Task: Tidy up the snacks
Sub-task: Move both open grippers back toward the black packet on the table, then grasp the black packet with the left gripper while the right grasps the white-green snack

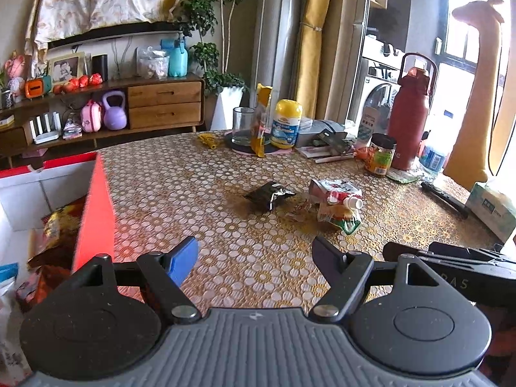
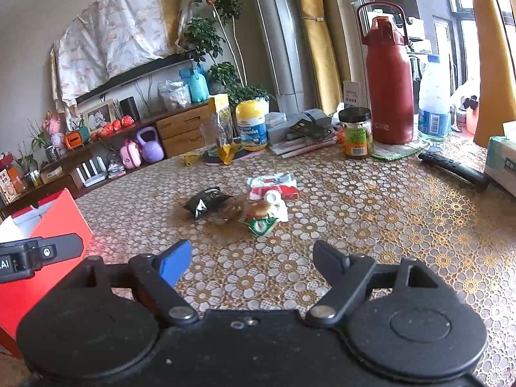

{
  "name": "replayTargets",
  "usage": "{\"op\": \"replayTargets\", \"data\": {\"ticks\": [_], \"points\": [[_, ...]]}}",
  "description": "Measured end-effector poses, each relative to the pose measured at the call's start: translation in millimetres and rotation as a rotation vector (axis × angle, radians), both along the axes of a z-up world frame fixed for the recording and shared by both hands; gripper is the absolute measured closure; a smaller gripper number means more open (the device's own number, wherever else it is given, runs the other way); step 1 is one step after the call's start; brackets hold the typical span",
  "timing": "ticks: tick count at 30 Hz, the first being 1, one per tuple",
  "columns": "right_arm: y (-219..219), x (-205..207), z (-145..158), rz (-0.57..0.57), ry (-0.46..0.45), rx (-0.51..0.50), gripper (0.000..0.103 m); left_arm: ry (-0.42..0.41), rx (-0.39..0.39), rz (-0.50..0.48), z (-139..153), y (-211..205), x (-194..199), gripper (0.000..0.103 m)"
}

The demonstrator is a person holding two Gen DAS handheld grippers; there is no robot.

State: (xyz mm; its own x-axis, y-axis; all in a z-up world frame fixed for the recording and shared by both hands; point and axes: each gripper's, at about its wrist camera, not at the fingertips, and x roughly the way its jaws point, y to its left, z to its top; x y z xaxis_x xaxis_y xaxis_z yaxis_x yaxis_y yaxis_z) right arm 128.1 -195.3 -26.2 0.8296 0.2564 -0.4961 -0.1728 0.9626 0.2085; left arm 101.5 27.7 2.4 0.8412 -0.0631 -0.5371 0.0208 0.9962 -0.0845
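Here, both tools are hovering over the near part of the counter [image 1: 180,174], which is wearing a lace-patterned cover. The left hand-held gripper [image 1: 254,254] is standing with its jaws spread wide and nothing between them; the right hand-held gripper [image 2: 251,254] is likewise gaping and carrying nothing. Part of the right one is showing at the right edge of the left wrist view, and part of the left one is poking in at the left edge of the right wrist view.

Toward the middle of the counter a black snack packet [image 1: 269,195] is lying flat. Just beside it, a red-and-white pouch with a white cap [image 1: 335,193] is lying next to a smaller green-cornered packet [image 1: 346,222]; whether these two are touching cannot be told.

At the counter's left edge a red box [image 1: 93,213] is standing open, with several snack bags [image 1: 61,222] already lying inside.

Along the far edge a glass [image 1: 243,125], a yellow-lidded tub [image 1: 287,124], a small jar [image 1: 380,154] and a tall red flask [image 1: 409,116] are standing upright. A tissue pack [image 1: 490,206] is sitting at the right edge.
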Motion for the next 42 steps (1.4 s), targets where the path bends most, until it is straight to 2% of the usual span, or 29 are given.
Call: {"op": "replayTargets", "data": {"ticks": [12,23,33,41,42], "points": [[-9,20,-10,-0.002,0.013,0.011,0.021,0.004,0.071,-0.048,-5,-24,67,0.025],[-22,44,-18,0.001,0.044,0.051,0.021,0.097,0.18,-0.081,-33,-38,155,0.025],[-23,57,-29,0.024,0.071,0.092,0.021,0.149,0.277,-0.172,-61,-47,206,0.025],[-22,67,-35,0.03,0.086,0.101,0.021,0.186,0.23,-0.175,-75,-40,227,0.026],[-21,69,-35,0.031,0.086,0.1,0.021,0.192,0.225,-0.168,-77,-38,227,0.031]]}}
